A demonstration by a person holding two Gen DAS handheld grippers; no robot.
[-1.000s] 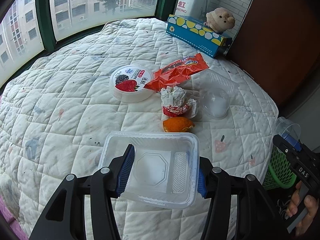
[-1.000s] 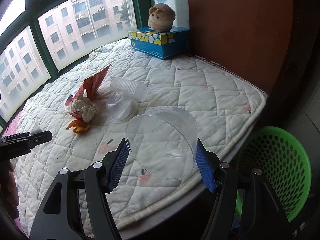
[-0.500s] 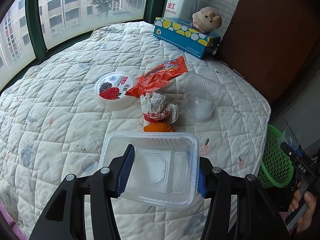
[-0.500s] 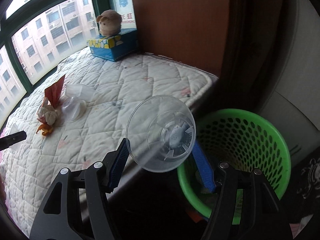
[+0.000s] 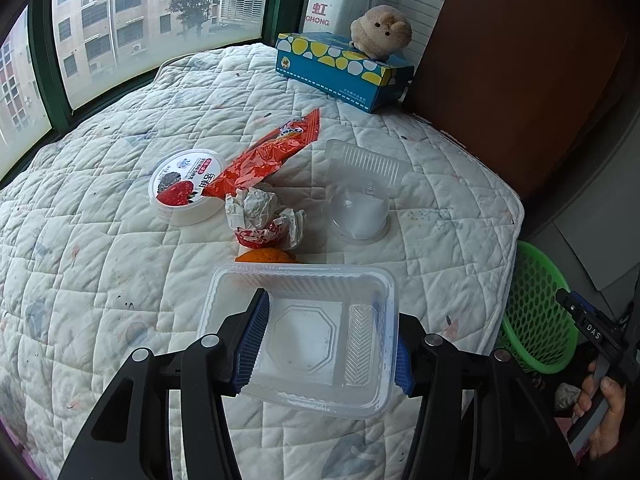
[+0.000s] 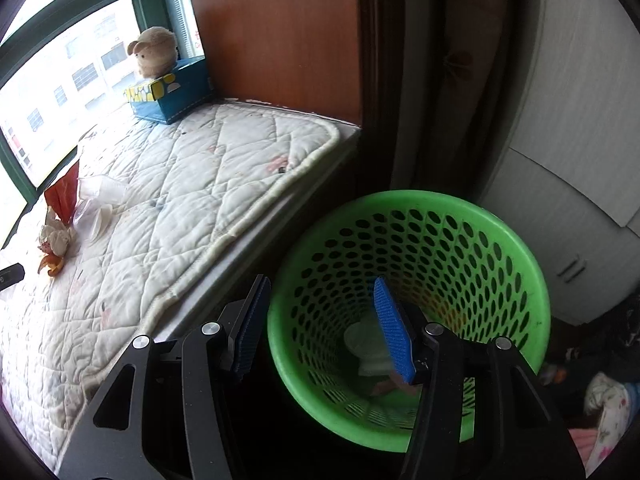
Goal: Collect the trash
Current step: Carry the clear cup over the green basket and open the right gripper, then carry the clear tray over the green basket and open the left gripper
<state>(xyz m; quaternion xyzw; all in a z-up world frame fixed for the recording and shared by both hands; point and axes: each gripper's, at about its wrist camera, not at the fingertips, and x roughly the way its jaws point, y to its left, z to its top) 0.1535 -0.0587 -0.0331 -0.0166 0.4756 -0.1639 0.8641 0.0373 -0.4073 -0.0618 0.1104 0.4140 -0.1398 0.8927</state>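
My left gripper (image 5: 324, 336) is shut on a clear plastic tray (image 5: 304, 332) and holds it above the quilted bed. Beyond it lie an orange peel (image 5: 266, 256), a crumpled wrapper (image 5: 260, 216), a red snack bag (image 5: 264, 156), a round yogurt tub (image 5: 184, 186) and a clear lidded cup (image 5: 360, 188). My right gripper (image 6: 320, 324) is open and empty over the rim of the green basket (image 6: 516, 248). A clear cup (image 6: 364, 344) lies at the basket's bottom.
A blue tissue box (image 5: 344, 70) with a plush toy (image 5: 382, 32) stands at the bed's far corner by a wooden panel (image 6: 276, 36). The basket also shows in the left wrist view (image 5: 536, 308), below the bed's right edge. Windows line the far side.
My right gripper swung from the bed to over the green basket, opened and let go of the clear cup, which now lies inside. My left gripper keeps hold of the tray.
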